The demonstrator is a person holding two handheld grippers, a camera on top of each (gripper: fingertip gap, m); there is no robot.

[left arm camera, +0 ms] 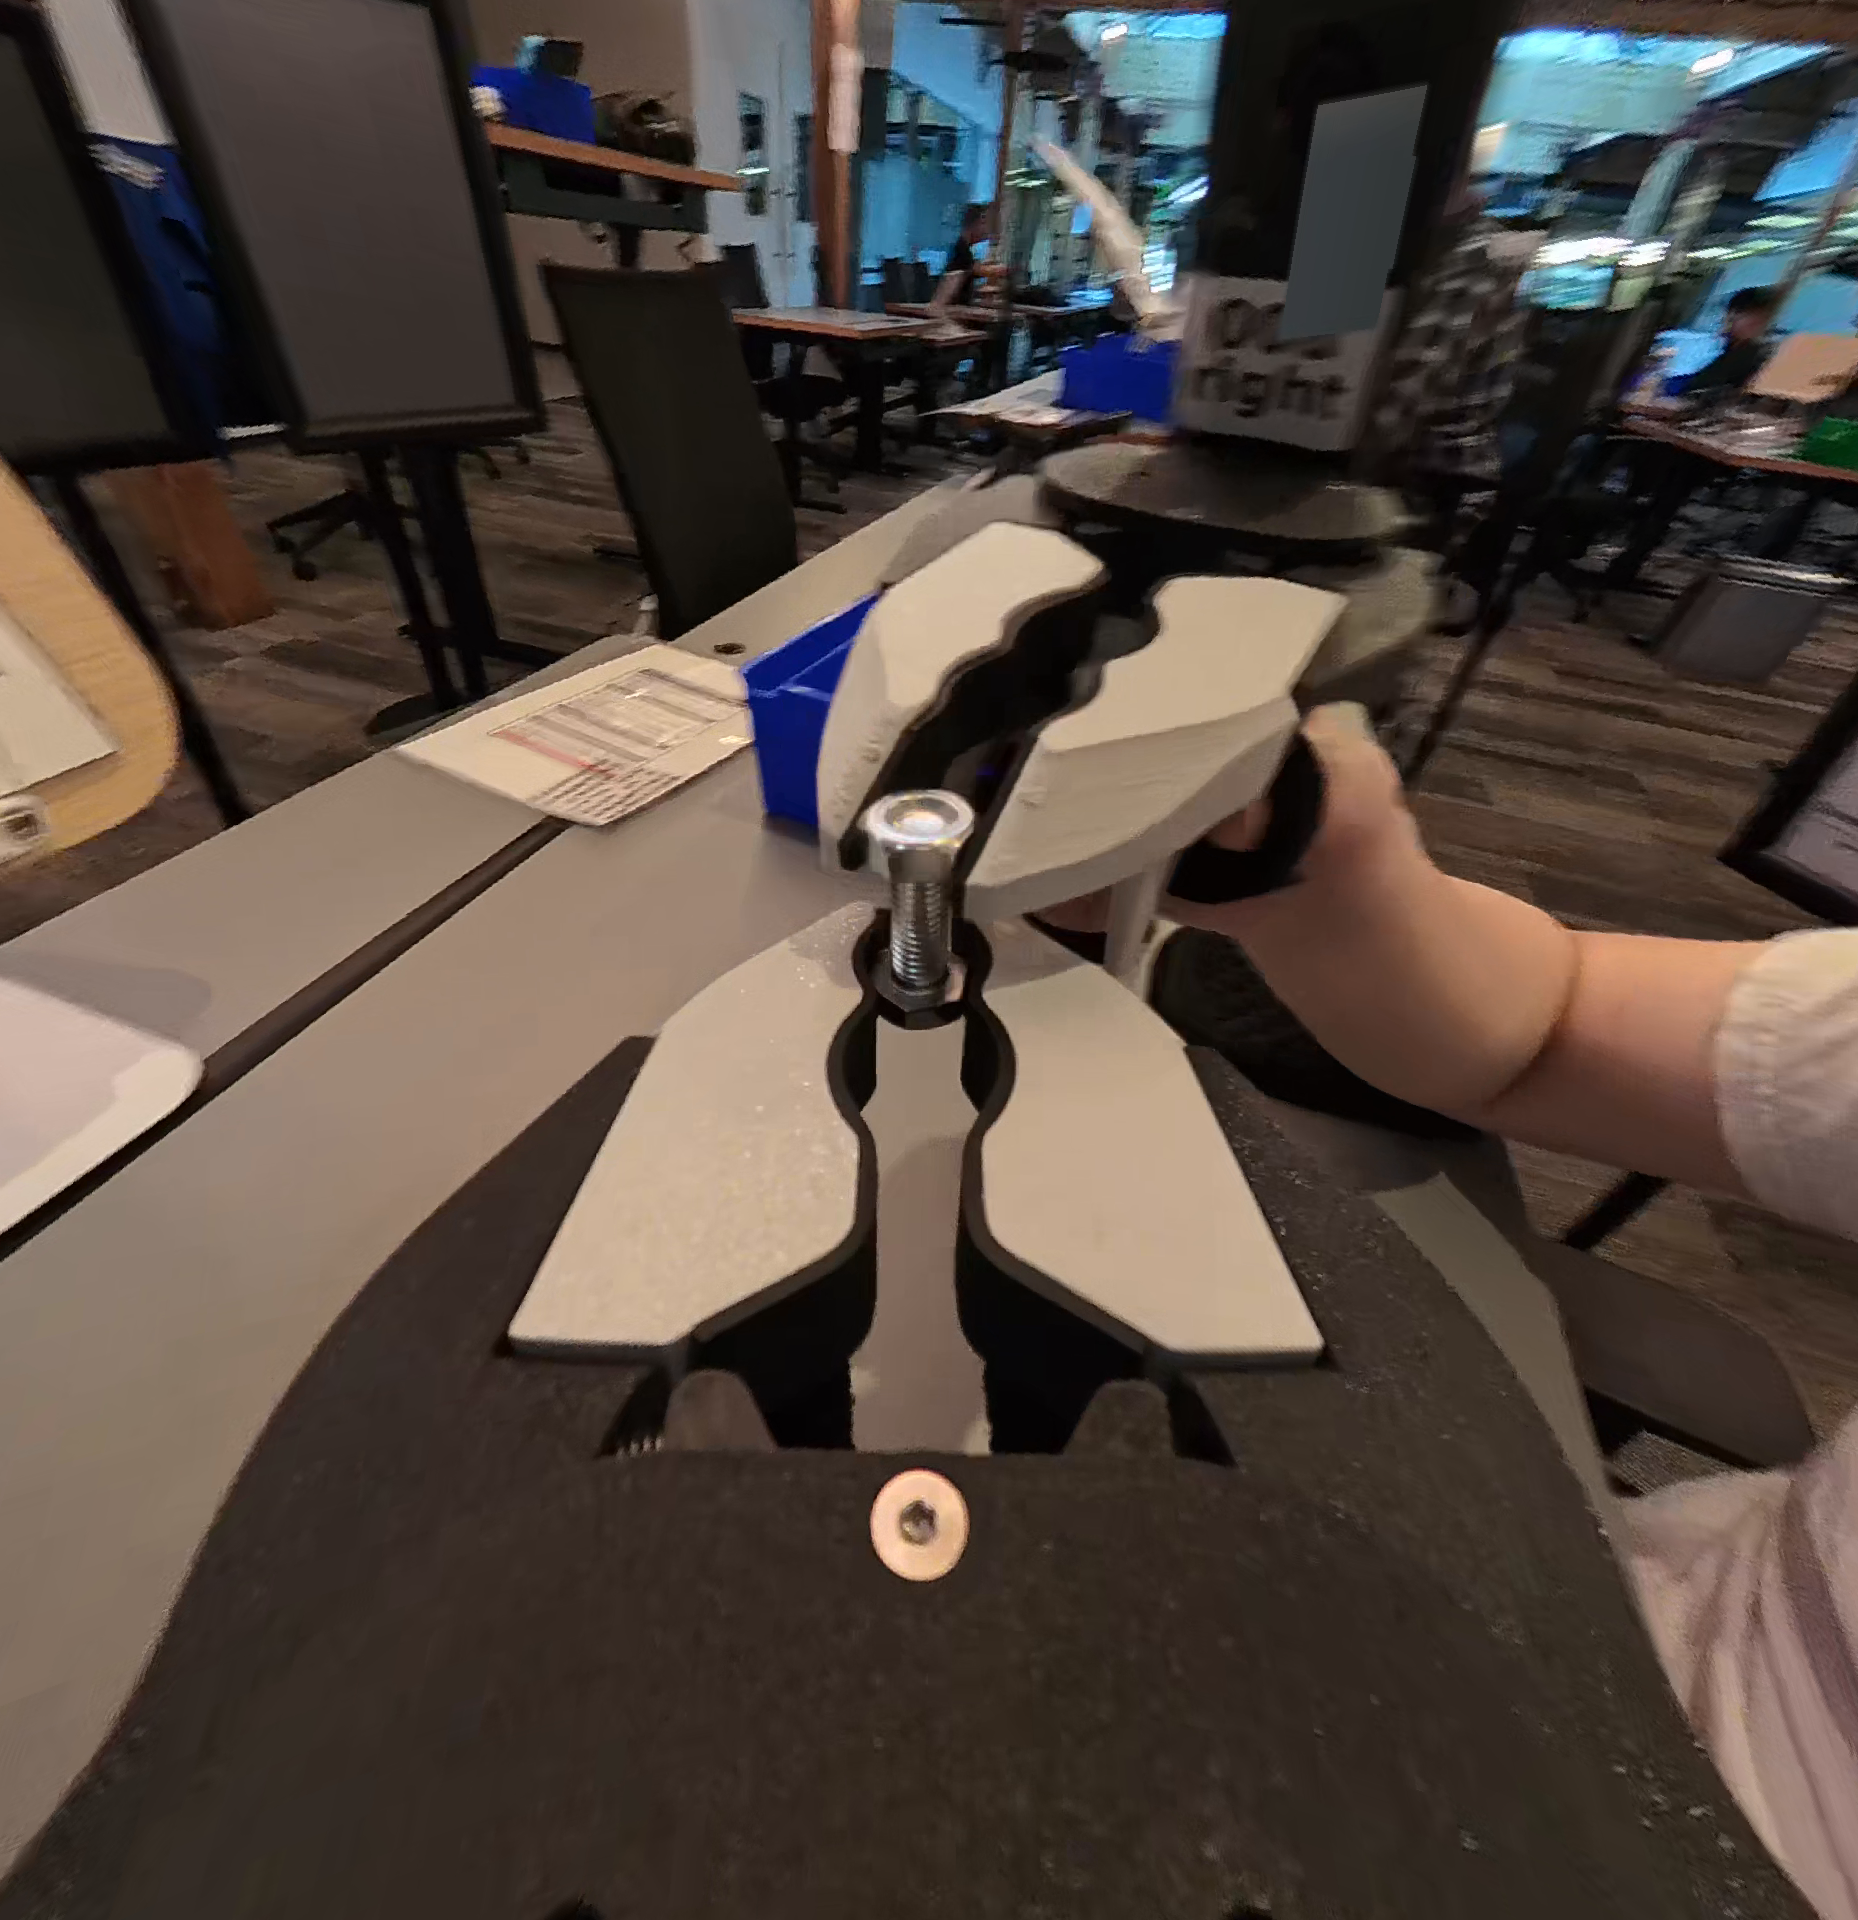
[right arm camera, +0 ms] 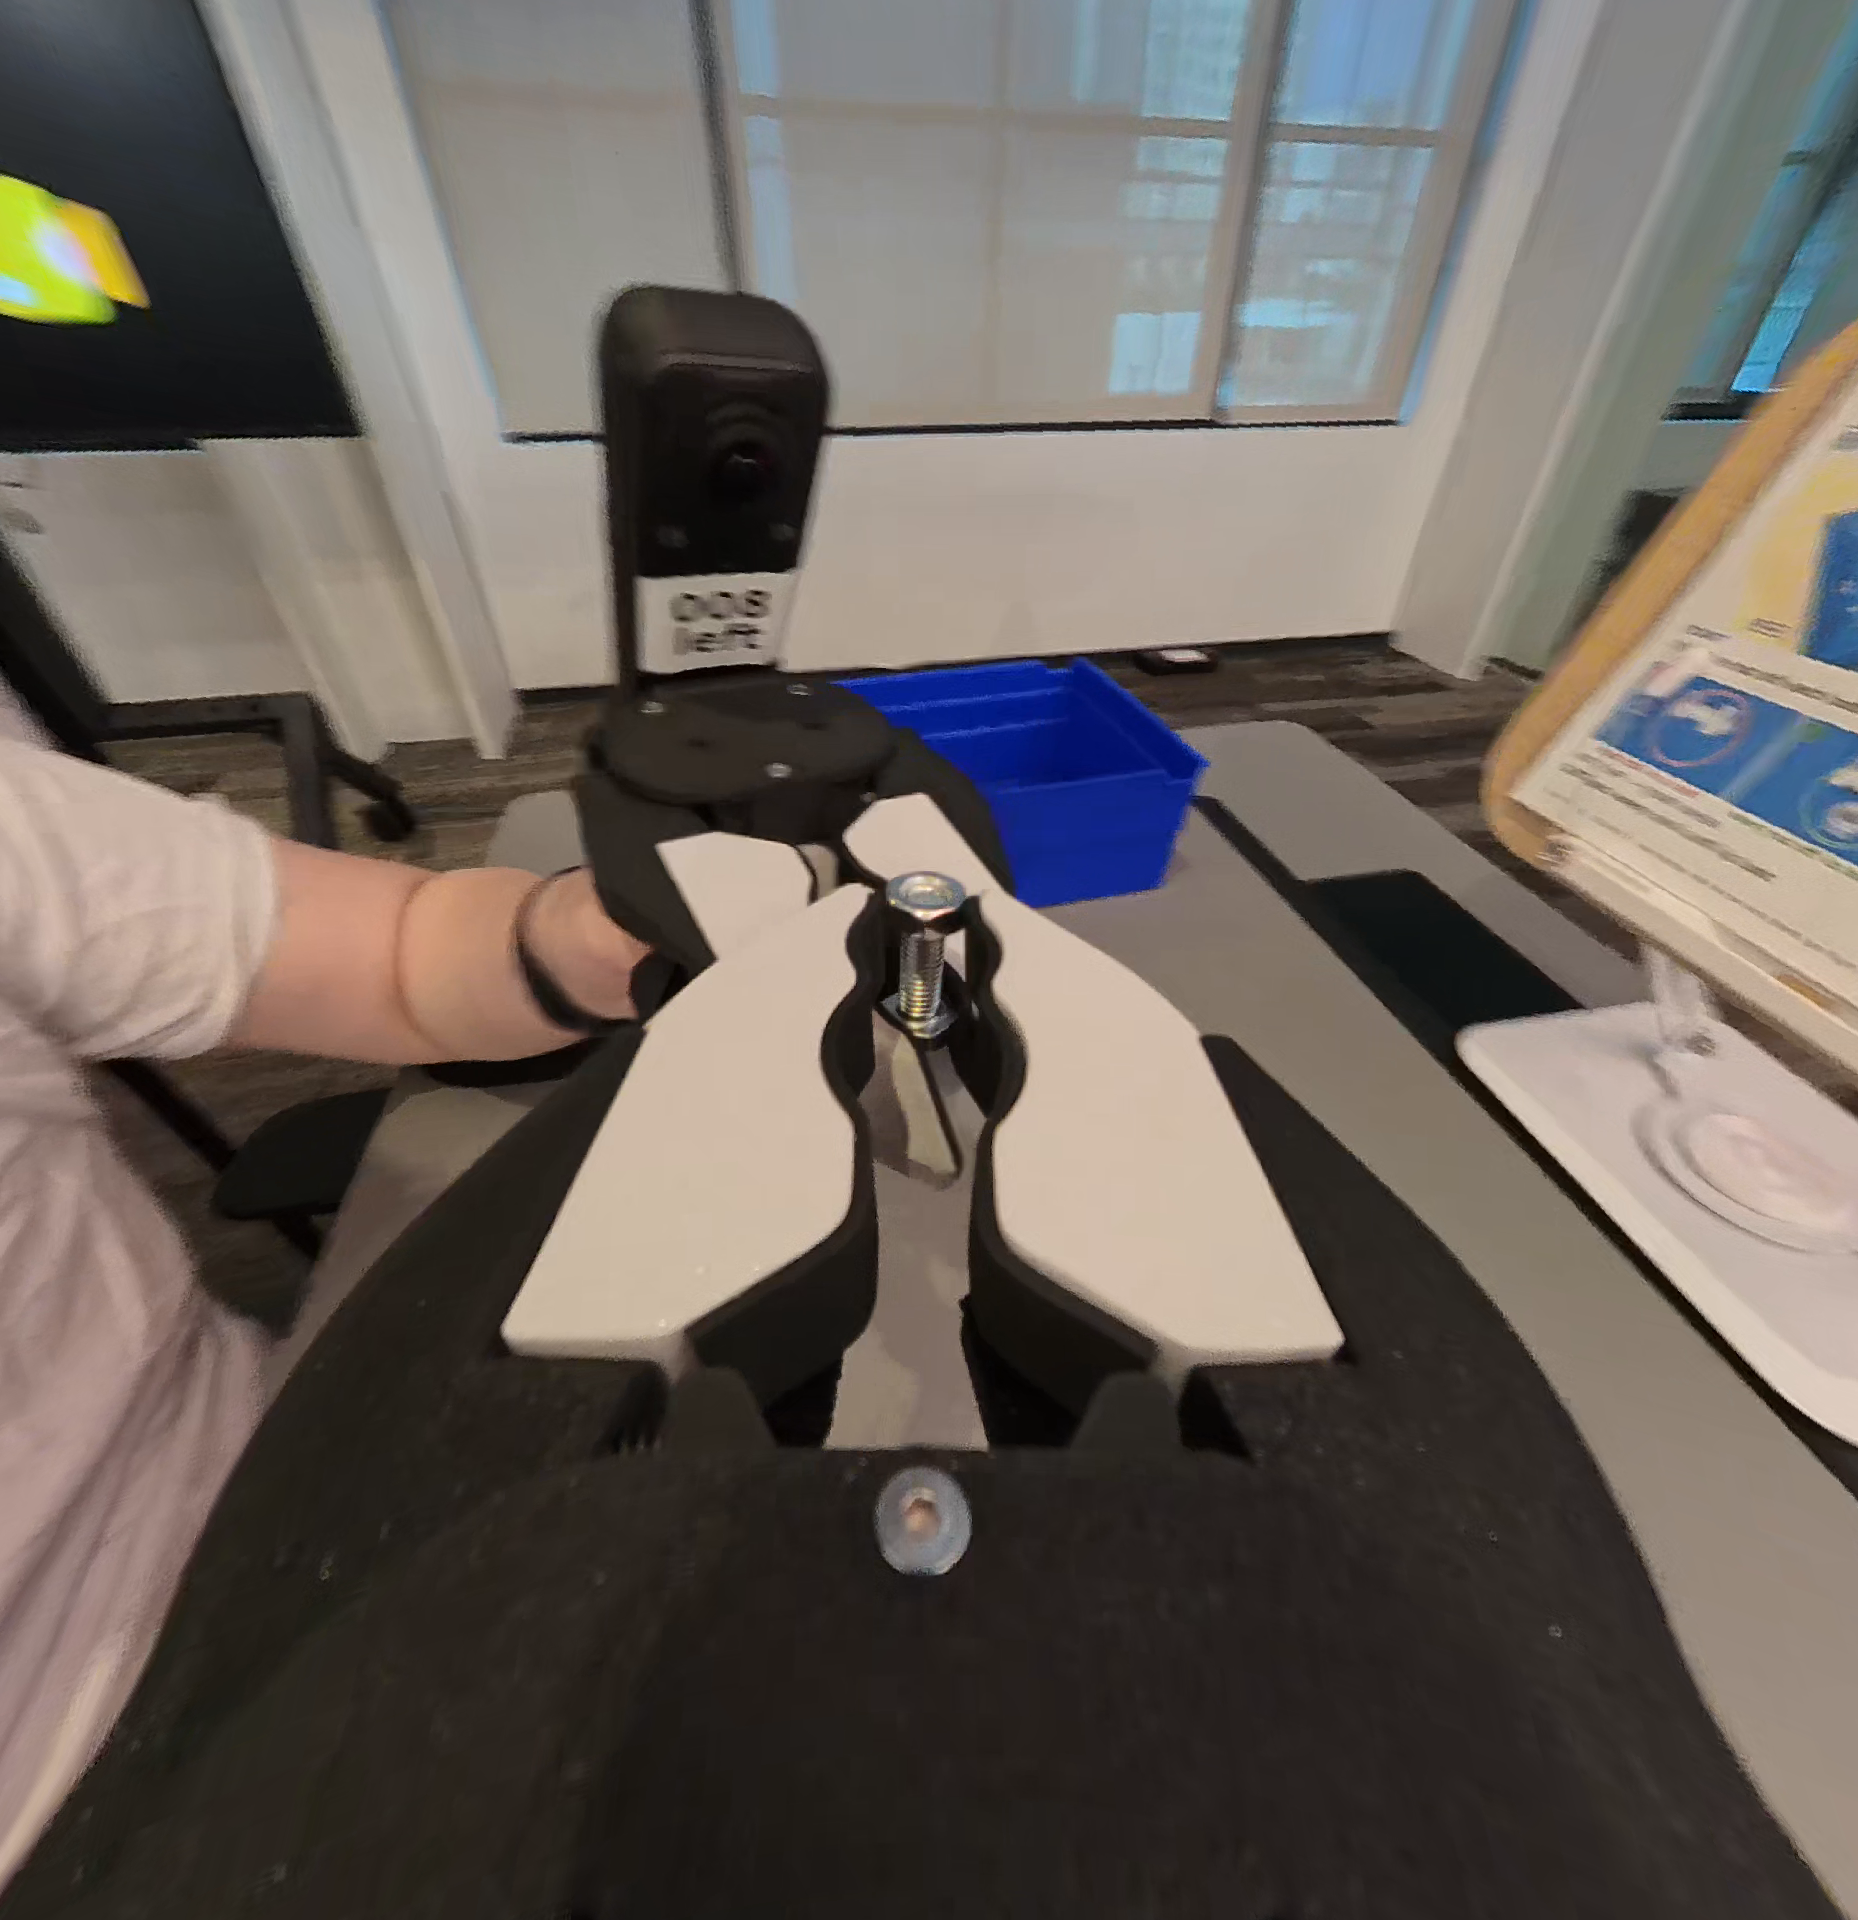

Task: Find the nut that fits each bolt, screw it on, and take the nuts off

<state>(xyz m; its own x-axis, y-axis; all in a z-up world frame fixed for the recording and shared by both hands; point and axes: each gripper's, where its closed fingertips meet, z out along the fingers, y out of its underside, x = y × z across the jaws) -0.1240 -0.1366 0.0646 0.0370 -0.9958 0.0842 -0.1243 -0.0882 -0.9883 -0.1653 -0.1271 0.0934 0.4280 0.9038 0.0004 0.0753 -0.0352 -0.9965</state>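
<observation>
Upright, bolt (left arm camera: pixel 916 896) head up, nut (left arm camera: pixel 917 992) at its lower end.

Wrist cams face each other, sharing bolt (left arm camera: pixel 917 906).

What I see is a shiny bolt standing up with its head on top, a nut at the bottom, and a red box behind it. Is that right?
Not quite. The box is blue, not red, as the right wrist view shows. The rest holds: the shiny bolt stands up with its head on top and the nut at the bottom.
</observation>
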